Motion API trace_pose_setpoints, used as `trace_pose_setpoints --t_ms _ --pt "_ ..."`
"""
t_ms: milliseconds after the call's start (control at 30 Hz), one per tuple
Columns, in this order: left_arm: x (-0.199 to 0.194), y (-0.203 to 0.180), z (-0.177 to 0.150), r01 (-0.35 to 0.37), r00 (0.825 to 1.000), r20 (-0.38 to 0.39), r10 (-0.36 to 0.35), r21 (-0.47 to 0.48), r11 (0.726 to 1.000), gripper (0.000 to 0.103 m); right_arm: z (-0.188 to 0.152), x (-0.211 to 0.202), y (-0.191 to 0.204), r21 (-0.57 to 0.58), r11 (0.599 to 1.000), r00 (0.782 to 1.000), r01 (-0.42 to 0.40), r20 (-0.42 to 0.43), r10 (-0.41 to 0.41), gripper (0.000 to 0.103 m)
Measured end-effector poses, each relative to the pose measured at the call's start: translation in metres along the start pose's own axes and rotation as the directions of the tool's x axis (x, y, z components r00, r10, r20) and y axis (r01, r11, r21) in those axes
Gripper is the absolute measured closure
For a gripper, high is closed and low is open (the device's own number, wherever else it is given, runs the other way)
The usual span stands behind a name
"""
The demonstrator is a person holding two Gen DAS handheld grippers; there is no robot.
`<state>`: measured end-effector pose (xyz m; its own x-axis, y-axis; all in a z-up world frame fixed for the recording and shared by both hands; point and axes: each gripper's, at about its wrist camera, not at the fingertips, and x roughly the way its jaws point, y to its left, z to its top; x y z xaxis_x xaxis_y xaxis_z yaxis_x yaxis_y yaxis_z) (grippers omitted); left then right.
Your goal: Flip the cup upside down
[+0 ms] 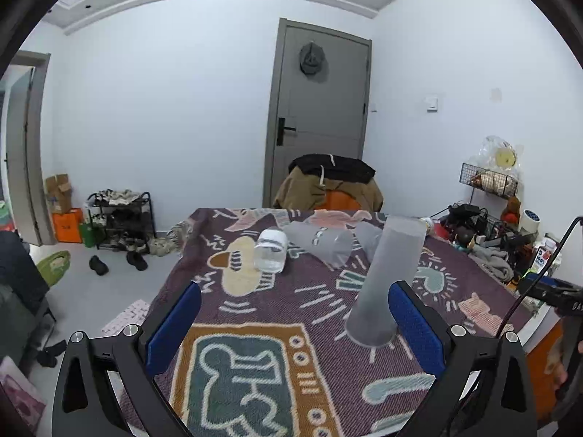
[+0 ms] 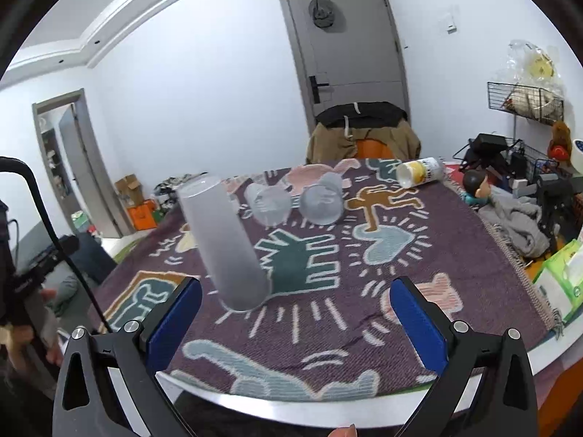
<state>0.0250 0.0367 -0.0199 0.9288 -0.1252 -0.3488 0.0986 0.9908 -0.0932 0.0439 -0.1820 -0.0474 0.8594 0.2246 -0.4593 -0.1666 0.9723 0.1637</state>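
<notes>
Left gripper (image 1: 295, 322) jaws apart, empty; tall cup (image 1: 388, 280) stands upright just ahead-right, beside its right finger, nearer than right gripper (image 2: 296, 322), also apart.

Open patterned purple woven cloth (image 1: 255, 313) across the lower centre of the left wrist view, between wide-spread blue pads (image 1: 175, 324). Blocked at right of centre by a tall frosted translucent cup (image 1: 390, 284) standing upright, just beside the right pad. Further up, three smaller translucent cups lying on their sides (image 1: 269, 251) across mid-frame. In the right wrist view, bare cloth through centre and lower right; tall cup (image 2: 226, 247) left of centre; white-and-yellow can on its side (image 2: 419, 172) upper right; cluttered grey fabric (image 2: 517, 225) along the right edge.
</notes>
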Motion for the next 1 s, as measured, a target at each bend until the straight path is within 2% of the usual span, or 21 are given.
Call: trace_pose_setpoints --t_ms 333,667,1000 --pt "-0.028 -0.002 -0.018 -0.082 0.995 0.06 0.082 -0.005 0.997 0.0 -0.018 -0.017 0.011 -0.048 0.999 0.999 -0.008 0.042 0.01 0.0" --pt "-0.033 -0.016 -0.021 -0.093 0.994 0.056 0.091 0.032 0.995 0.0 -0.024 -0.026 0.013 -0.076 0.997 0.997 0.009 0.08 -0.003 0.0" --pt "-0.029 -0.022 -0.022 -0.099 0.995 0.034 0.098 0.053 0.994 0.0 -0.028 -0.023 0.007 -0.056 0.998 0.998 0.021 0.061 -0.018 0.0"
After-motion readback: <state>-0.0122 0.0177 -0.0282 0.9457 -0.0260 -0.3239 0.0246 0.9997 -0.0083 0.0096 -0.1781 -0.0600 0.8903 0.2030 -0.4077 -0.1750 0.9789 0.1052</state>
